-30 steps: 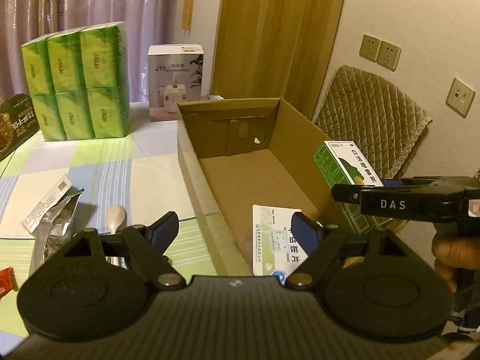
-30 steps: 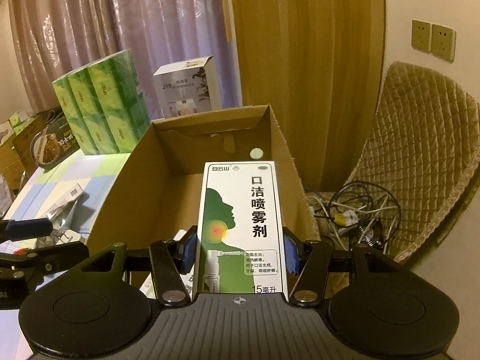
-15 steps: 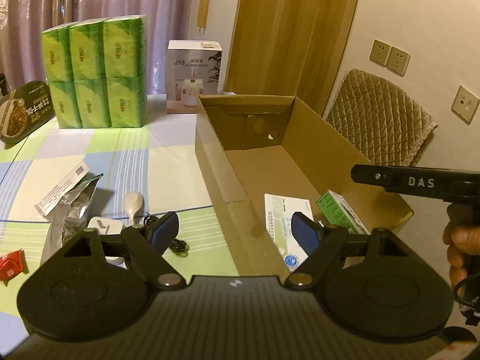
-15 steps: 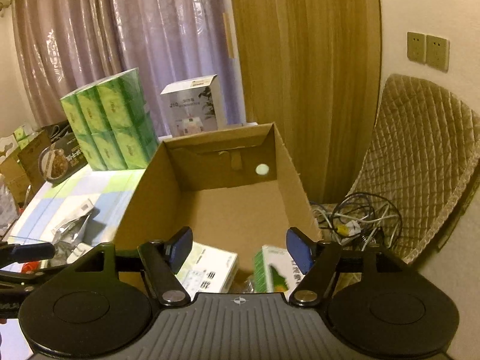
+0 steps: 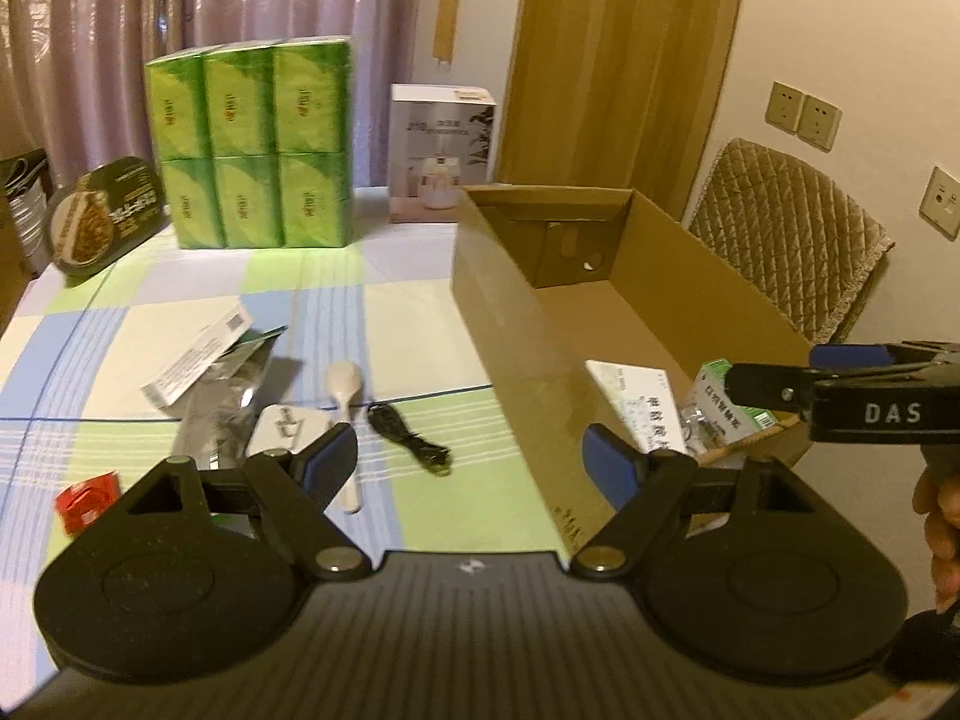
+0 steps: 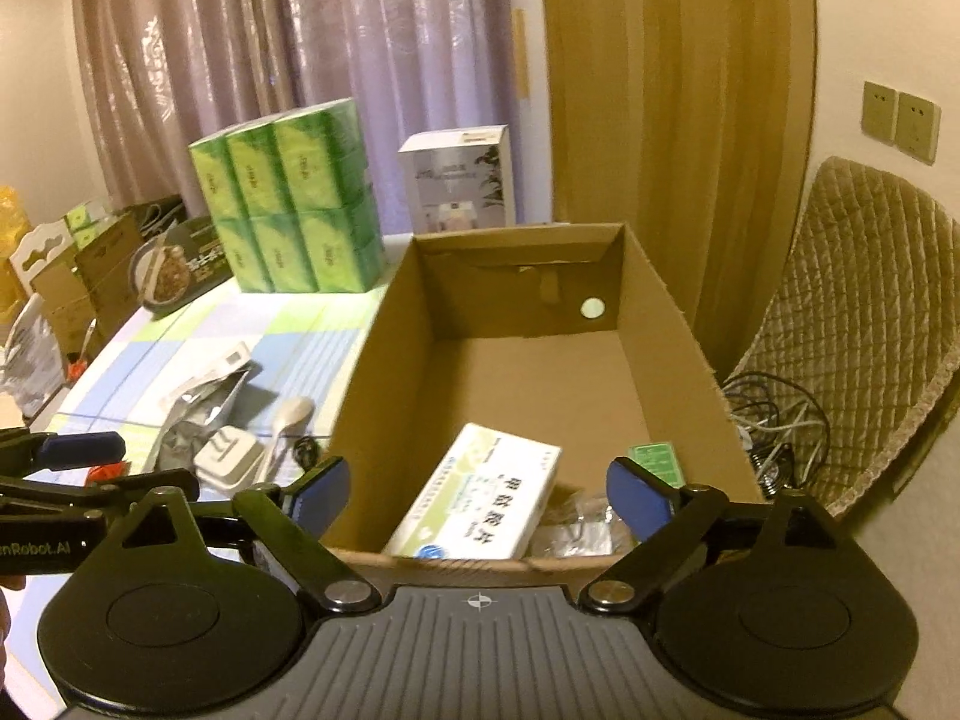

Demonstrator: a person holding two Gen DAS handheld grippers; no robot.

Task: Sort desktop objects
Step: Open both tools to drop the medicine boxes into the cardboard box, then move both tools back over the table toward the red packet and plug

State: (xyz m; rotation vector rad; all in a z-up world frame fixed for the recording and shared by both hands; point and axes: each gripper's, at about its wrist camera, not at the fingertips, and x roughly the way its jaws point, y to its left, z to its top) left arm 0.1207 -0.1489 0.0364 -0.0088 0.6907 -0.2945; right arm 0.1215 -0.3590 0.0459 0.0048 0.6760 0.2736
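Two grippers hang with their blue-padded fingers spread wide and nothing between them. The right gripper (image 6: pixel 478 495) sits over the near end of the cardboard box (image 6: pixel 360 396), and the left gripper (image 5: pixel 471 459) straddles the box's left wall, one finger over the table and one over the box. Seen from the left wrist, the right gripper's side reads "DAS"; seen from the right wrist, the left gripper's side shows "...nRobot.AI", its start cut off.

Just beyond the right gripper's fingers, on the box floor, lies a white medicine box (image 6: pixel 480 495) printed with Chinese characters too small to read surely. Beside it to the right stands the green spray box (image 6: pixel 657 459), close by the right finger but free of it. Crumpled clear wrap (image 6: pixel 573 531) lies between the two.

On the checked tablecloth (image 5: pixel 420 312), ahead of the left gripper's left finger, lie a white charger (image 5: pixel 288 426), a pale plastic spoon (image 5: pixel 343 408) and a black cable (image 5: pixel 411 438). Left of these lie a silver foil pouch (image 5: pixel 222 396), a long white carton (image 5: pixel 195 357) with a barcode, and a red packet (image 5: pixel 87 495).

Farther back stand six green tissue packs (image 5: pixel 249 147), a dark food package (image 5: pixel 102 216) and a white appliance box (image 5: pixel 441 153) marked "J10".
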